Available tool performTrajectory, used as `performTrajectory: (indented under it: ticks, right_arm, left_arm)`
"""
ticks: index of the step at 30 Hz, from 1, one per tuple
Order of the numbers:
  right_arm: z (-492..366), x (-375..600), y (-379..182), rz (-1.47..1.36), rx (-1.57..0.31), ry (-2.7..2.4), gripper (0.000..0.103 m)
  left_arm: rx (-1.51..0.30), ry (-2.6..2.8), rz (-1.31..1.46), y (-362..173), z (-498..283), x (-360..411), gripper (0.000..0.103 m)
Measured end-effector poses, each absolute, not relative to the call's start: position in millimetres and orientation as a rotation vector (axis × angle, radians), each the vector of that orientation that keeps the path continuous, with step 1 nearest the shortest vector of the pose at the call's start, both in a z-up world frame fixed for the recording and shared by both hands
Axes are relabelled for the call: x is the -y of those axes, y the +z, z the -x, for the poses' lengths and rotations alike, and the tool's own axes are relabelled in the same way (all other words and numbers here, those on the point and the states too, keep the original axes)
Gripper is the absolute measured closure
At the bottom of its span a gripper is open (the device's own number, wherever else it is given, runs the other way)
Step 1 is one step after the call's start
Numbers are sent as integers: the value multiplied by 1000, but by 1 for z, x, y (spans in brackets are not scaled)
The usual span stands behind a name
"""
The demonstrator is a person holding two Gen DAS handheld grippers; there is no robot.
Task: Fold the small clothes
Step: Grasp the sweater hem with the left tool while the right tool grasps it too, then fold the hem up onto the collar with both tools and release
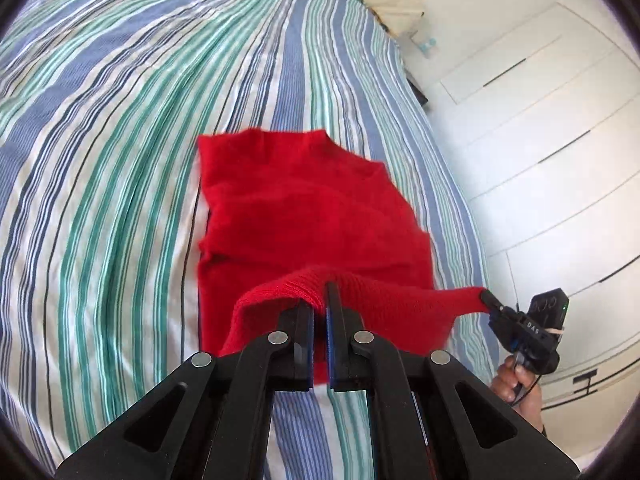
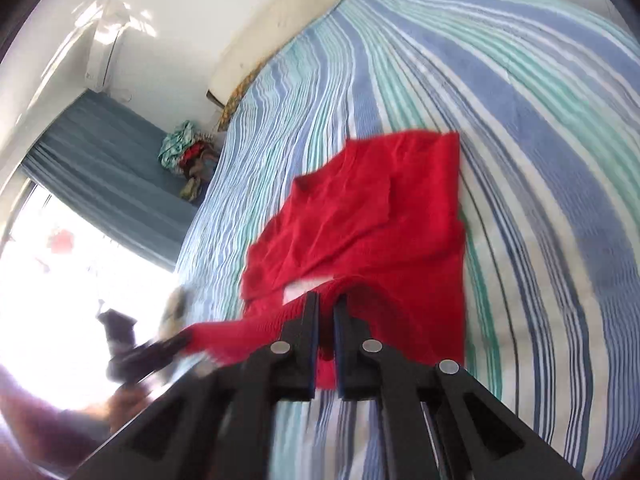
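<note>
Left tongs (image 1: 320,300) and right tongs (image 2: 326,312) each pinch the red sweater's (image 1: 304,208) hem above the striped bed (image 1: 120,160); only the right view shows a clothes heap (image 2: 190,156) beyond the bed's far edge.

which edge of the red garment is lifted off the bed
The ribbed hem nearest the cameras, pinched by the left gripper and right gripper; the far edge lies flat.

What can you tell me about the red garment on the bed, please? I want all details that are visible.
The red garment is a small, plain knitted piece with a ribbed hem. Most of it lies fairly flat, with soft wrinkles, on the striped bedsheet. Its near ribbed edge is lifted off the bed and stretched between the two grippers: the left gripper pinches it at one point, the right gripper at another. Its sleeves are not clearly visible.
</note>
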State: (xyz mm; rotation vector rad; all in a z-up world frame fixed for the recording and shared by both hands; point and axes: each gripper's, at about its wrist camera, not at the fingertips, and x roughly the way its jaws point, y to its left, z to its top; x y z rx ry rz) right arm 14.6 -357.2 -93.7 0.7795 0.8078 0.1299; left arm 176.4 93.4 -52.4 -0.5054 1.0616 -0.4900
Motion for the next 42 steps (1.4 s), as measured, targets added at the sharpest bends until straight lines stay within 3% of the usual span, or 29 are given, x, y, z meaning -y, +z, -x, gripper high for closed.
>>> performTrajectory:
  ticks: [6,13,16,17,18,20,25,28,30,32,33,35,40,42]
  right_arm:
    - [-119,388,-111,-741,-772,22,97]
    - [-195,415,-143,-745,-798,-77,97]
    - [-211,422,-160,-763,-813,-98,96]
    - [-215,425,-164,-768,-825,-105,90]
    - [-218,427,-166,-767,-836,-121,73]
    - [-215,432,-161,-759,-814,-135,55]
    - [-197,412,-120,-519,-772,-53,55]
    - [-169,375,-106,-381,-777,110,53]
    - [-146,348,-116,-308,-797,192,45]
    - [-133,332,-142,-247,-875,208,44]
    - [-131,330,-162,-221,-943,184,44]
    - [-124,336,-189,-215,-1028,139,47]
    - [-88,323,-137,-235,-877,117,45]
    - [-81,308,-137,-189,-889,106,40]
  left_arm:
    - [-1064,-388,438,-72,-280,-75,101]
    - [-1108,-306,358,-106,-349,-48,98]
    - [-1155,-248,361,-116,-368,-51,79]
    - [-1155,-213,371,-116,-372,-57,54]
    - [-1135,-178,381,-112,-372,-65,37]
    - [-1068,-152,408,-100,-365,-81,31]
    - [-983,-244,343,-71,-315,-81,31]
    - [-966,-410,204,-77,-263,-48,19]
    - [-989,-446,101,-100,-235,-27,11]
    - [-1056,-425,10,-129,-224,-10,11]
    - [-1079,-403,-21,-138,-220,-6,16]
    - [-1047,-363,-64,-133,-209,-3,17]
    - [-975,-394,45,-101,-168,-13,11]
    - [-978,-364,17,-104,-153,-13,11]
